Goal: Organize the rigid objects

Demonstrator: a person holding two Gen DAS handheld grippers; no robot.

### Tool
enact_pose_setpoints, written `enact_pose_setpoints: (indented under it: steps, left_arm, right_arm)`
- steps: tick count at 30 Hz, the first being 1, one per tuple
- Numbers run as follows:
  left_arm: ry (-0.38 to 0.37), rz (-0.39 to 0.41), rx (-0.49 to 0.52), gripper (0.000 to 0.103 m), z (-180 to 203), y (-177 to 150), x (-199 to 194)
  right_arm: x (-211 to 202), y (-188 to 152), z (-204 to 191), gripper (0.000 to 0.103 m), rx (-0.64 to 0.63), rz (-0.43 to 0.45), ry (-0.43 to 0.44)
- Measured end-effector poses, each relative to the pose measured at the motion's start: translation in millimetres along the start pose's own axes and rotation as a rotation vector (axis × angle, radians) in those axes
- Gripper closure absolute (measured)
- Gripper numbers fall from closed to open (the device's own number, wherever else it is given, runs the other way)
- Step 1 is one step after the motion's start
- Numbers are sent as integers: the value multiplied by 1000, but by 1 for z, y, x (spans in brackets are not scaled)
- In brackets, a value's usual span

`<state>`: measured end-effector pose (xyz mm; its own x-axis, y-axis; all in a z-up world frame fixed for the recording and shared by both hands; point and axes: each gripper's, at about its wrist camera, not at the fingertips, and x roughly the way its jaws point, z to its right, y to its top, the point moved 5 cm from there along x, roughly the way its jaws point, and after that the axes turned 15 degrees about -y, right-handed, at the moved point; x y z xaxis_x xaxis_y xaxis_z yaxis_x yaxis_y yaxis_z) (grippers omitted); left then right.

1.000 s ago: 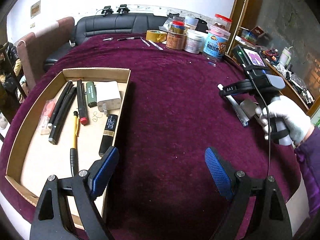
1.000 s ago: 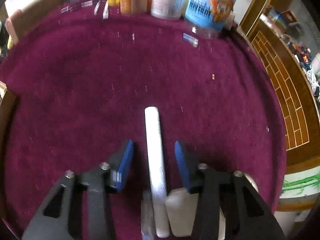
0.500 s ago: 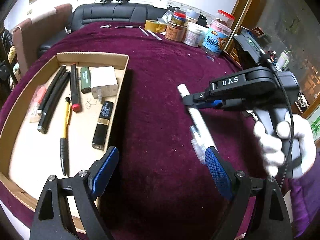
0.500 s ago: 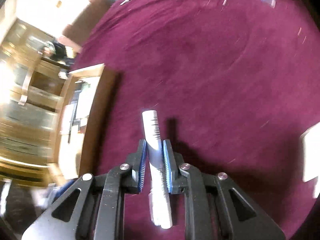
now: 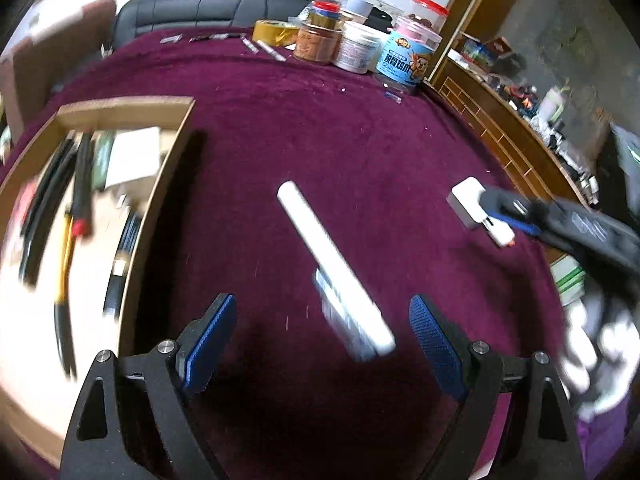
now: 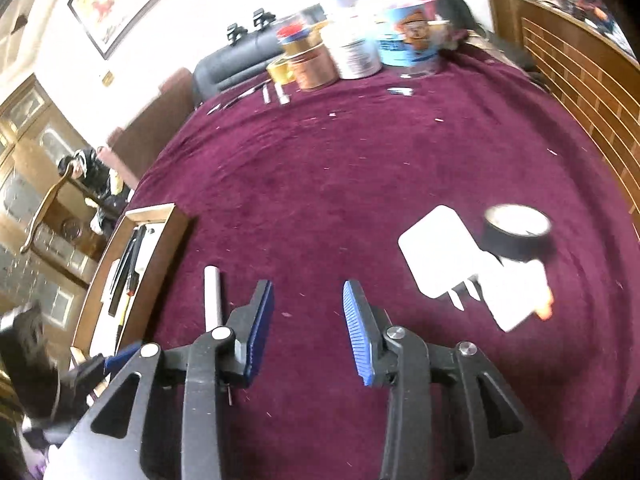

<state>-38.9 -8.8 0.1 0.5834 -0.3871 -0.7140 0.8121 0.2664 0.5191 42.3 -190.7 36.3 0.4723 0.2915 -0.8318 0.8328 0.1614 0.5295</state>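
Both wrist views look down, low, sharing the maroon tabletop [image 5: 340, 140].

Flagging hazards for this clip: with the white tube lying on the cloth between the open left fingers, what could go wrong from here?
1. The white tube lies diagonally across the left gripper, with a smaller blurred item beside it; closing may pinch both or skew the tube.
2. The cardboard tray wall stands close on the left; a low carry could clip it.
3. The open right gripper sits near the white charger and black tape roll, which a sweep might knock.
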Motion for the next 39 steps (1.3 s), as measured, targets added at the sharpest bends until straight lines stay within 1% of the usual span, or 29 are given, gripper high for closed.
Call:
enact_pose_setpoints:
  steps: [2, 4, 5, 7, 10, 11, 12, 13, 16, 17, 19, 22, 23, 24, 25, 26, 27, 28, 29, 30, 32, 36, 39]
  left_arm:
    - [31, -31, 1, 20, -5, 14, 19]
    - [19, -100, -22, 26, -8, 25, 41]
    - [-3, -153, -38, 31, -7, 29, 55]
    - [-5, -162, -4, 32, 3, 38, 63]
    - [-225, -186, -3, 32, 34, 47, 69]
    - [-258, -177, -2, 32, 42, 50, 65]
    - [-257, -152, 15, 32, 49, 53, 57]
    - [-238, -131, 35, 32, 53, 54, 50]
    - [-124, -98, 78, 31, 45, 46, 29]
    - [-87, -96, 73, 31, 35, 39, 23]
    - [-42, -104, 38, 31, 17, 25, 18]
    - [-8, -131, -44, 33, -6, 4, 18]
    - [-16, -130, -78, 39, -12, -4, 19]
    - [-23, -127, -86, 44, -11, -11, 20]
    - [0, -103, -64, 48, -8, -13, 19]
    - [10, -104, -40, 59, -3, -16, 22]
    - [14, -107, -25, 64, -1, -17, 26]
    - [31, -105, 17, 71, 5, -18, 29]
    - [48, -114, 62, 83, 12, -19, 35]
    - [89, -107, 120, 89, 18, -22, 37]
    - [86, -105, 165, 91, 25, -28, 38]
    - [59, -94, 143, 91, 20, -31, 32]
    - [46, -74, 144, 90, 18, -28, 33]
  right_arm:
    - [-2, -5, 8, 69, 19, 0, 2]
    - [-3, -10, 12, 69, 30, 2, 1]
    - [-5, -13, 15, 69, 36, 4, -1]
    - [-9, -18, 23, 69, 48, 6, 5]
    - [-13, -24, 28, 69, 67, 6, 16]
    - [-13, -26, 30, 69, 72, 8, 16]
    - [-13, -28, 32, 69, 74, 9, 13]
    - [-14, -29, 33, 69, 74, 10, 8]
    - [-15, -34, 37, 69, 65, 10, -3]
    - [-14, -37, 36, 69, 58, 7, 3]
    - [-11, -41, 31, 69, 40, -7, 19]
    - [0, -48, 15, 69, 24, -40, 62]
    - [5, -50, 7, 69, 18, -54, 75]
    - [10, -52, 0, 69, 13, -64, 84]
    - [15, -53, -8, 69, 11, -76, 91]
    - [18, -54, -15, 69, 12, -85, 102]
    - [21, -54, -19, 69, 16, -90, 110]
    - [21, -54, -23, 69, 23, -91, 118]
    - [21, -54, -24, 69, 26, -87, 118]
    - [20, -54, -25, 69, 27, -81, 113]
    - [16, -55, -24, 69, 25, -71, 92]
    - [12, -60, -15, 69, 17, -62, 40]
    - [16, -60, -12, 69, 17, -73, 27]
